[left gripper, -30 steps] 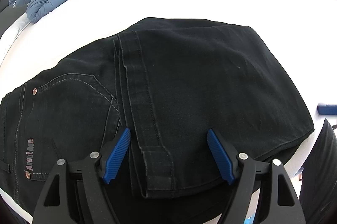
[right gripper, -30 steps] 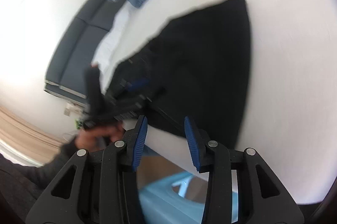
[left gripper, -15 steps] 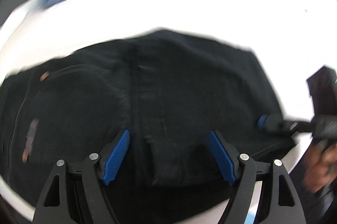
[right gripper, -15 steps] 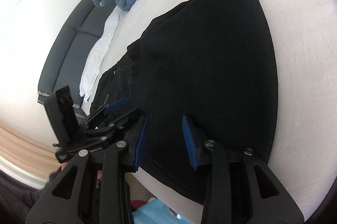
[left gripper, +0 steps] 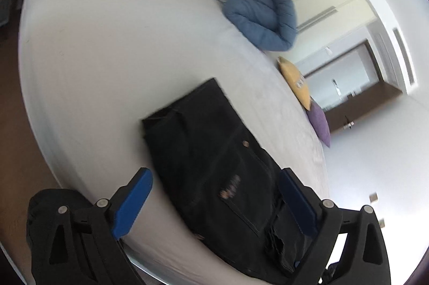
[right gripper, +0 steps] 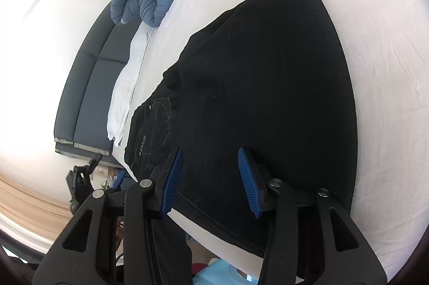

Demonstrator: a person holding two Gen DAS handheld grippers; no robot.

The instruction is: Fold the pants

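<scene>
The black pants lie flat on the white bed, folded into a compact, roughly rectangular stack whose near edge reaches the bed's near edge. The waist end with a pocket, light stitching, copper rivets and an orange label lies to the left; the plain folded part lies to the right.

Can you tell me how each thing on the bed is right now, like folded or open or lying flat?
Black denim pants: folded, lying flat on the bed.
Blue puffy quilted jacket: bent over double.
Yellow cushion: lying at the bed's edge.
Purple cushion: lying beside the yellow one.
White bed sheet: spread out.
Left gripper: open, jaws just widened, nothing pinched.
Right gripper: open over the pants, jaws just widened, not pinching.
</scene>
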